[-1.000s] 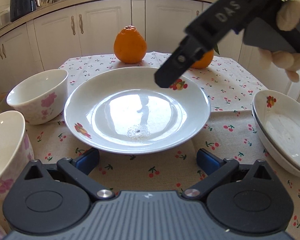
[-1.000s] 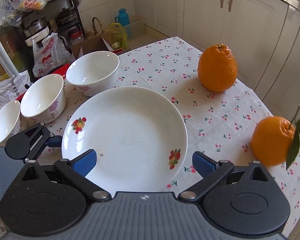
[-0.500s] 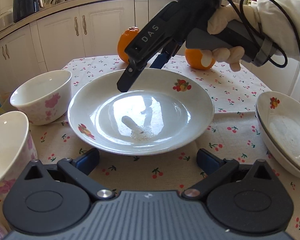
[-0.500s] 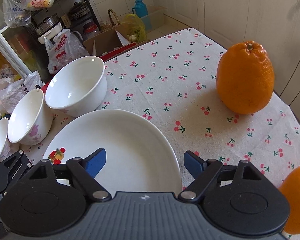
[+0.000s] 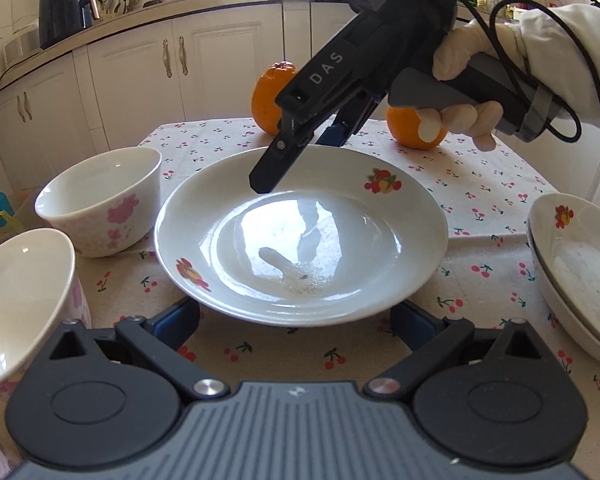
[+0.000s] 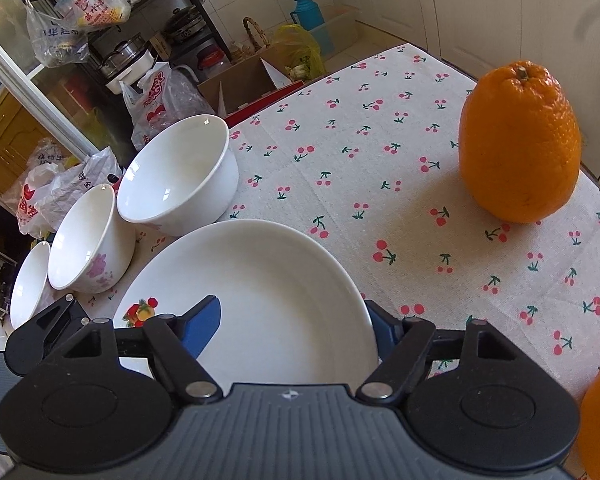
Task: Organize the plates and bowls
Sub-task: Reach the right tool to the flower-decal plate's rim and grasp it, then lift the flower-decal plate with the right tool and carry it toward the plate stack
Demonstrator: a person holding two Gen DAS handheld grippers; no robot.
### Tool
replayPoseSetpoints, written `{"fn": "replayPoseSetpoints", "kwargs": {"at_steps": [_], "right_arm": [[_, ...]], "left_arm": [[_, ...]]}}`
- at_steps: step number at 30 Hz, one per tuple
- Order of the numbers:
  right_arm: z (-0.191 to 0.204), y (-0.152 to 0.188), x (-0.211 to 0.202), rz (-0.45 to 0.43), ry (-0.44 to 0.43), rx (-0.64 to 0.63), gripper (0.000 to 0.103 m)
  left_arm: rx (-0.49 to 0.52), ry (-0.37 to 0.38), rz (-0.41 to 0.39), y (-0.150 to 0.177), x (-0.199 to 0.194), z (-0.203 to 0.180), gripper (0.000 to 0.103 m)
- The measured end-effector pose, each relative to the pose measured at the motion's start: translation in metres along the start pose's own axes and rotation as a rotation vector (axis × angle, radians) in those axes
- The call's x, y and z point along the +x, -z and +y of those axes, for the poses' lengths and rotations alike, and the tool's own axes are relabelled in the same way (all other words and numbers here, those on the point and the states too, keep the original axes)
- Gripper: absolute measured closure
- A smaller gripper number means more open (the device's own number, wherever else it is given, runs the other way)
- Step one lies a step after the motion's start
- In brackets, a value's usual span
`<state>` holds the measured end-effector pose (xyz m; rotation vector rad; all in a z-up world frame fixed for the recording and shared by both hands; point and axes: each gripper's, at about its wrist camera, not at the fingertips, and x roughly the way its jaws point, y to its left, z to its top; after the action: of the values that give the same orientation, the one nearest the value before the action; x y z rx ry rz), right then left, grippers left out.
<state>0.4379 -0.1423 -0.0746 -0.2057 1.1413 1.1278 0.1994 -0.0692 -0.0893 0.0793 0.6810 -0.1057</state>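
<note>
Our right tongs (image 6: 296, 320) have just been closing astride the far rim of the plate (image 5: 300, 240) mid-desk (image 5: 480, 184) (pads not clearly pressing it). Our left tongs (image 5: 296, 316) stand spread at its near rim.

Two oranges (image 5: 274, 98) (image 5: 414, 132) stand apart on the cherry-print tablecloth (image 6: 380, 152).
</note>
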Motion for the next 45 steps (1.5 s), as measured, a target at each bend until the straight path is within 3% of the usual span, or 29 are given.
{"fn": "replayPoseSetpoints", "kwargs": {"at_steps": [21, 45], "right_arm": [[-0.002, 0.014, -0.008, -0.02, -0.014, 0.072, 0.021], [0.027, 0.06, -0.072, -0.118, 0.043, 0.117, 0.021]], "left_arm": [[0.027, 0.032, 0.003, -0.001, -0.005, -0.001, 0.006], [0.121, 0.119, -0.026, -0.013, -0.052, -0.026, 0.006]]}}
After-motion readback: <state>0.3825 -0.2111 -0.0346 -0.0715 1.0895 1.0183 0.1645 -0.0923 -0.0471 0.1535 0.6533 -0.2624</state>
